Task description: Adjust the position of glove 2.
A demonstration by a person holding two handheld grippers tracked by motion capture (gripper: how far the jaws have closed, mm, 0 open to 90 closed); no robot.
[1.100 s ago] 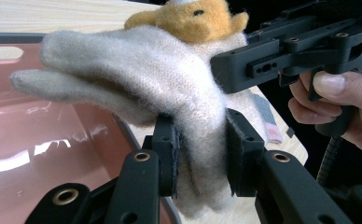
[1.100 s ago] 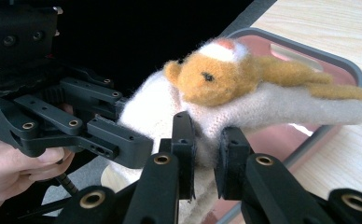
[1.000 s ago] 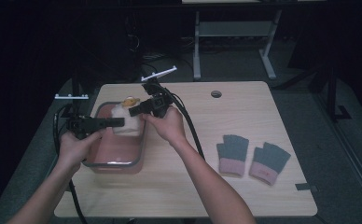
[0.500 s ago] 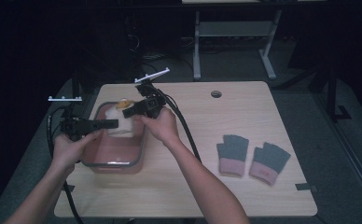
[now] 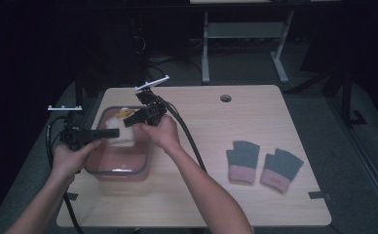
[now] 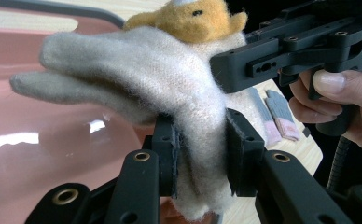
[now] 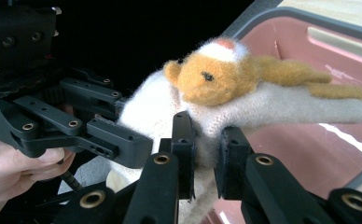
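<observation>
High view: A wooden bench (image 5: 255, 117) is seen from above, with two forearms reaching in from the bottom edge. A pink tub (image 5: 99, 168) with a grey rim sits at the bench's left side. A cream knitted glove (image 5: 120, 134) with an orange animal figure sewn on it is held just above the tub, stretched between the left tool (image 5: 101, 134) and the right tool (image 5: 128, 123). A pair of grey gloves with pink cuffs (image 5: 264, 163) lies flat on the bench, well apart to the right. Little of the tub's inside can be made out apart from a pale patch near its front wall (image 5: 119, 170).

Left gripper view: The left tool (image 6: 200, 156) is clamped onto a thick fold of the cream glove (image 6: 146, 79), both pads pressed into the wool. The glove's fingers trail over the tub's pink floor (image 6: 53, 163), which looks bare in the part seen.

Right gripper view: The right tool (image 7: 206, 154) is closed on the glove's cuff edge (image 7: 202, 123), just under the orange animal (image 7: 216, 74). The tub's wall (image 7: 309, 46) lies behind.

To lay the glove well, both grips are best kept firm while the glove is lowered level, so that it is set flat inside the rim and not draped over it. The tools are best released only once the wool rests on the floor.
</observation>
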